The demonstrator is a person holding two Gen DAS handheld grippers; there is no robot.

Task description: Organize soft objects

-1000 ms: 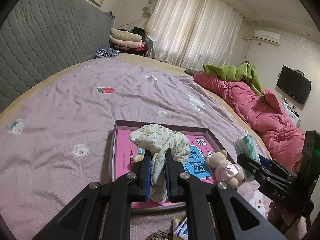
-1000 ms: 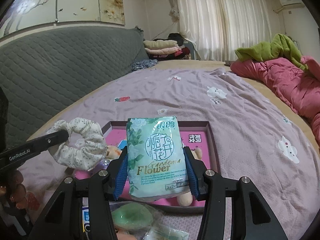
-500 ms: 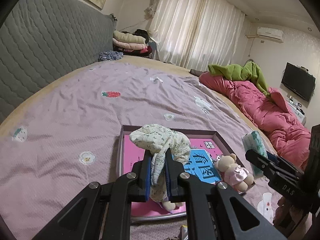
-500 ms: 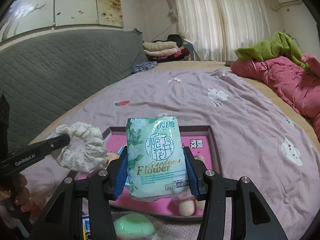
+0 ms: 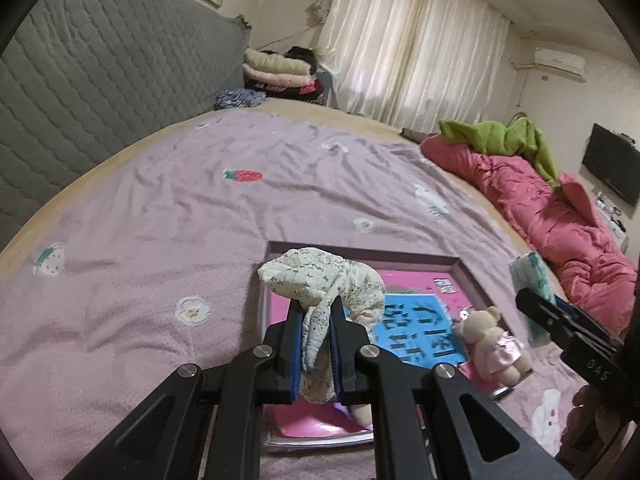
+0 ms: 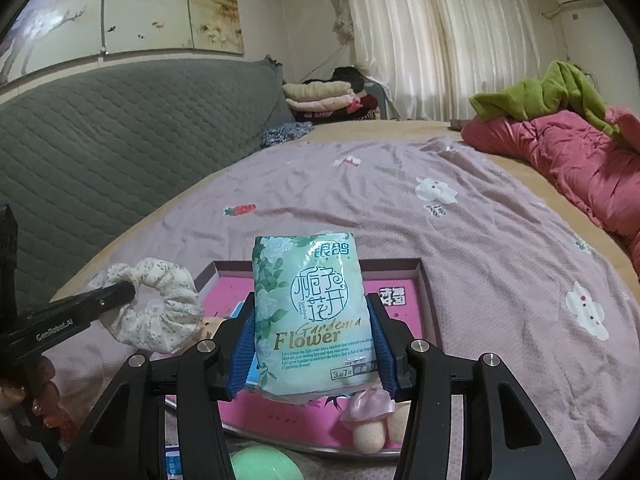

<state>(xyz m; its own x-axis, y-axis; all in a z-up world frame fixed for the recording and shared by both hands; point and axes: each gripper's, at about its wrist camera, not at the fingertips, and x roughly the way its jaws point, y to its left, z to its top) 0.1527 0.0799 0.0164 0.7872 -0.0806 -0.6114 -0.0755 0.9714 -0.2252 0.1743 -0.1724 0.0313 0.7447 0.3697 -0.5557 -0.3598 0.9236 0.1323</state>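
The floral scrunchie (image 5: 320, 284) is pinched in the shut left claw (image 5: 316, 344) and the tissue pack (image 6: 310, 320) is clamped in the right claw (image 6: 312, 344); the pink tray (image 5: 464, 270) lies directly below-ahead of both, at lower centre.

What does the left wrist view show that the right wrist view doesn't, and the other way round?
Only the left wrist view: the wall-mounted TV, and the small teddy bear whole, sitting at the tray's right edge.

Only the right wrist view: the painted wall panel, a green round object at the bottom edge, and the printed face of the tissue pack on which the right gripper is shut.

Both: the pink-lined tray, the floral scrunchie pinched in the left gripper, the purple bedspread and red quilt.
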